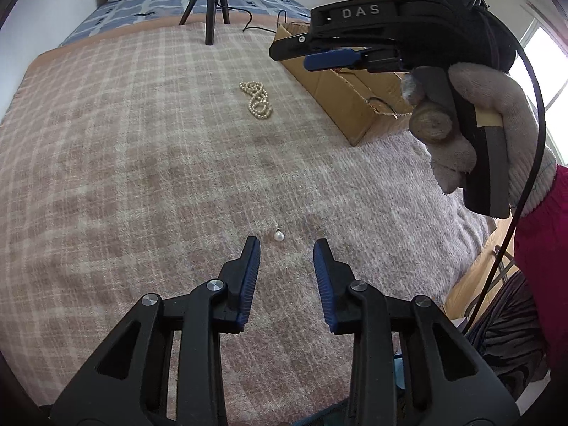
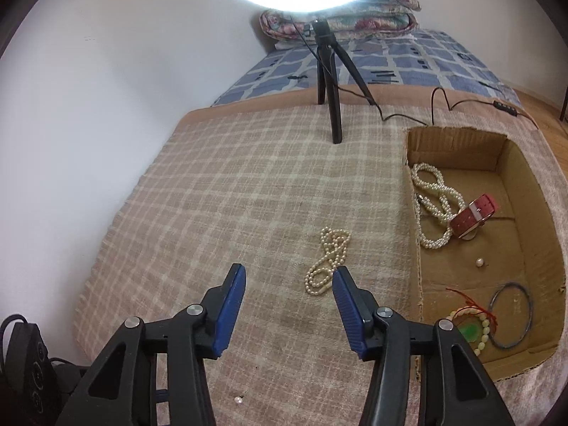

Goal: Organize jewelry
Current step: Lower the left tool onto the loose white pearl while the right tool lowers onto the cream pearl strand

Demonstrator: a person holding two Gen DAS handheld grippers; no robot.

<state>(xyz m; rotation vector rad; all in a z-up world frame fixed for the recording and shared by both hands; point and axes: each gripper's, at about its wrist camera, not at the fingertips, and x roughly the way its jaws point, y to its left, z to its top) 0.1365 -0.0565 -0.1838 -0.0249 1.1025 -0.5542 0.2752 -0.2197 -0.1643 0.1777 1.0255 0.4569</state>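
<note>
On the plaid blanket point(image 1: 142, 149) covering the bed, you are working two targets at once, and that is the first hazard. Your left claw point(image 1: 285, 245) is standing released, nothing between its pads, with the single pearl earring point(image 1: 279, 236) lying just ahead of the tips and slightly left of centre. Your right claw point(image 2: 287, 277) is likewise released and empty, hanging over the loose pearl necklace point(image 2: 328, 261), whose lower loop is sitting just beside the right finger rather than squarely between the two. The cardboard box point(image 2: 458, 142), already holding a pearl rope, a red watch strap, a bangle and a beaded bracelet, is lying just right of the necklace. In my judgement, the earring is small and round on soft pile, so an off-centre pinch is likely to be flicking it away or pressing it into the fabric. The necklace is risking a partial catch, with trailing strands snagging on the box wall. The ring light's cable point(image 2: 440, 99) near the box is a further snag point.
</note>
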